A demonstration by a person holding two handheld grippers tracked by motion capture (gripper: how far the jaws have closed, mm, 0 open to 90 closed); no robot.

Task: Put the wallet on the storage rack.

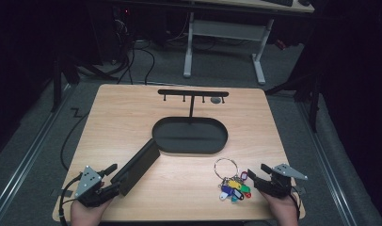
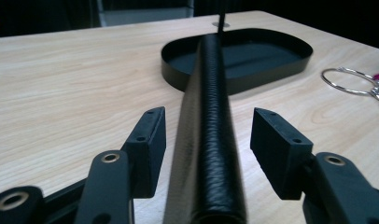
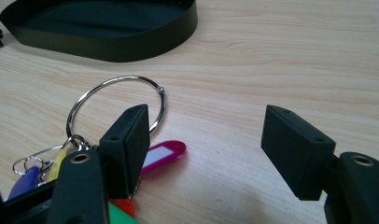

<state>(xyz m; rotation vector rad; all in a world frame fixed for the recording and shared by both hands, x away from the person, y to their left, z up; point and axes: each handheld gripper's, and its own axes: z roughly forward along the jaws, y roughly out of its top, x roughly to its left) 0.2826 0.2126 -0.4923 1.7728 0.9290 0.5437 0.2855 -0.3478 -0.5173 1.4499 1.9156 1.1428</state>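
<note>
1. At the near left corner of the light wooden table (image 1: 132,108), the left gripper (image 1: 110,177) is held in a hand (image 1: 85,213). Its two black jaws stand wide apart.
2. Between those jaws lies a long black case with a pebbled leather-like surface (image 2: 211,140). The left gripper view shows a gap on each side, so neither pad presses on it. In the high view the case rests on the table and runs diagonally away to the right, its far end just beside the tray.
3. In the middle of the table sits a shallow black oval tray (image 1: 222,143). A thin black T-shaped stand with small hooks (image 1: 193,93) rises behind it.
4. To the right of the tray, near the front edge, lies a large silver metal ring carrying coloured plastic key tags (image 1: 234,186): yellow, blue, green, red and magenta.
5. At the near right corner, the right gripper (image 1: 257,172) is held in the other hand (image 1: 283,209). Its jaws are apart and grip nothing. In the right gripper view one jaw rests just beside the ring (image 3: 115,100) and over the magenta tag (image 3: 162,154); the other stands over bare wood.
</note>
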